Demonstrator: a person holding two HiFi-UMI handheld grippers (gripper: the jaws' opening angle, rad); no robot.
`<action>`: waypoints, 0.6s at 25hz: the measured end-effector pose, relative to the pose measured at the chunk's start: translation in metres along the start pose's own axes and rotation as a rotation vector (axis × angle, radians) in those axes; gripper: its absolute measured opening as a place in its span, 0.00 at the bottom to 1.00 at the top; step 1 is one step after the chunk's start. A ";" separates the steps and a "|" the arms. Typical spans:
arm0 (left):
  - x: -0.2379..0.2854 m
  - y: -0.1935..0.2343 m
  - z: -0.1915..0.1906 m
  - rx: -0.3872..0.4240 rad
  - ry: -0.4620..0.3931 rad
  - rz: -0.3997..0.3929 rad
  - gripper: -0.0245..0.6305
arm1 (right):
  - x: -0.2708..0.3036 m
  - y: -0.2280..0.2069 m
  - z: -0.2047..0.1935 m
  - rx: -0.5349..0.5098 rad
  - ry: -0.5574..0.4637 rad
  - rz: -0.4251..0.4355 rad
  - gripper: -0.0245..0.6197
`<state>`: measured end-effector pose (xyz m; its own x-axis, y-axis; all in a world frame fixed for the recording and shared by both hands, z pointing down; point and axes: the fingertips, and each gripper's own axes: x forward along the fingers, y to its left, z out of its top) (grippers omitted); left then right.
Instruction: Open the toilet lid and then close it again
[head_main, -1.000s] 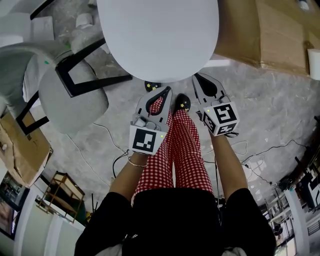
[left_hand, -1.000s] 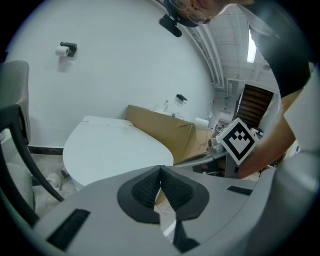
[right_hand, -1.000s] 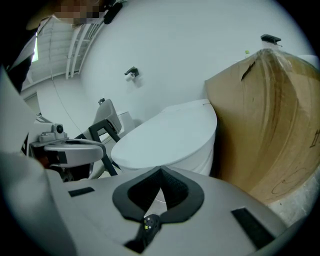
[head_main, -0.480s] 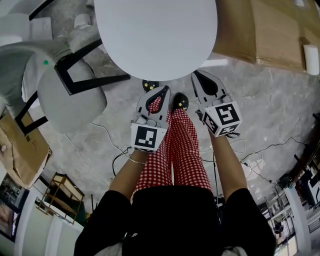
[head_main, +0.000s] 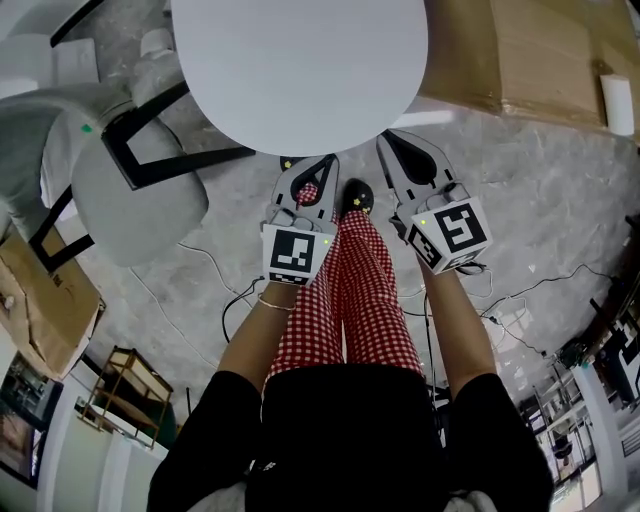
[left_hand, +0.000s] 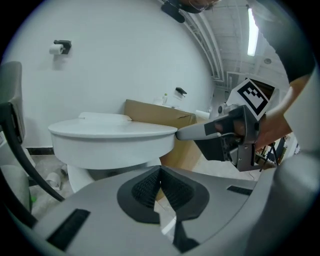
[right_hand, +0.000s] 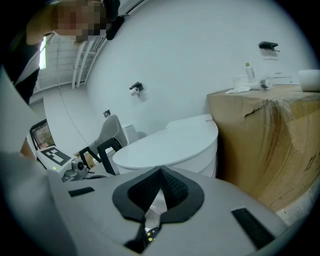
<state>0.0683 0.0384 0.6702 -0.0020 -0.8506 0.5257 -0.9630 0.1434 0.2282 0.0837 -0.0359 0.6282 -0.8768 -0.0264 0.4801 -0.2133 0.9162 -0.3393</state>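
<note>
Before toilet: toilet lid (head_main: 300, 70) flat, shut; opening apparently not begun. Left gripper (head_main: 327, 163), right gripper (head_main: 386, 138) both pressed together, empty, near lid's front edge.

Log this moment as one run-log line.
toilet lid: down | left hand-held gripper: shut, empty, near lid front | right hand-held gripper: shut, empty, tip by lid rim

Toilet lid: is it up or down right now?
Down. The toilet lid lies flat on the bowl in both gripper views; in the head view it covers the opening entirely.
</note>
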 end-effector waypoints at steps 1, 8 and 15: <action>0.001 0.000 0.001 -0.004 -0.002 0.002 0.04 | 0.000 0.001 0.002 0.000 -0.003 0.004 0.07; 0.002 0.003 0.013 -0.085 -0.041 0.017 0.04 | -0.003 0.002 0.010 -0.005 -0.010 0.021 0.07; 0.000 0.005 0.022 -0.126 -0.075 0.027 0.04 | -0.004 0.004 0.015 -0.009 -0.010 0.030 0.07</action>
<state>0.0581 0.0278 0.6538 -0.0521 -0.8802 0.4718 -0.9207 0.2254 0.3187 0.0794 -0.0385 0.6130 -0.8871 -0.0034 0.4615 -0.1836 0.9201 -0.3461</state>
